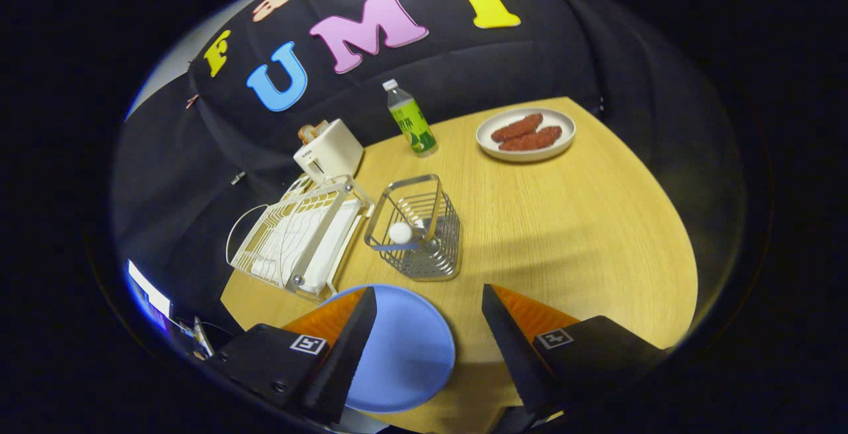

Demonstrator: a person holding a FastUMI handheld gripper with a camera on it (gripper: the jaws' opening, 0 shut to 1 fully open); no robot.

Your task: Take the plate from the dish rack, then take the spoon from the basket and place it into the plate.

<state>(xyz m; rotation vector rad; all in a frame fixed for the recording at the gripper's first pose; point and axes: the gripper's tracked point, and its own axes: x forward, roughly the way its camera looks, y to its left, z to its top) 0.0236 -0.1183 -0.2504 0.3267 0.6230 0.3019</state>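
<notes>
The blue plate (411,354) lies flat on the table, out of the dish rack, right below my gripper (429,301); my left finger (344,348) overlaps its near-left edge and the rest of the plate shows in the gap between the fingers. I have the fingers spread wide apart with nothing clamped between them.

Just ahead of the fingers stands the wire basket (417,228), with the spoon (401,232) upright inside it, its round white bowl showing at the near-left corner. Just to the left of the basket sits the white dish rack (298,238), near the table's edge.

The surface I see is a light wood-grain table (563,222), bare across its right half, with black cloth behind it as the booth wall. Beyond the rack is a white toaster (329,150) with bread in its slot. Further back stands a clear bottle (411,119) with a green label; I can't make out its writing. Well apart, on the far right, a white plate (525,134) holds reddish-brown sausages (527,134).
</notes>
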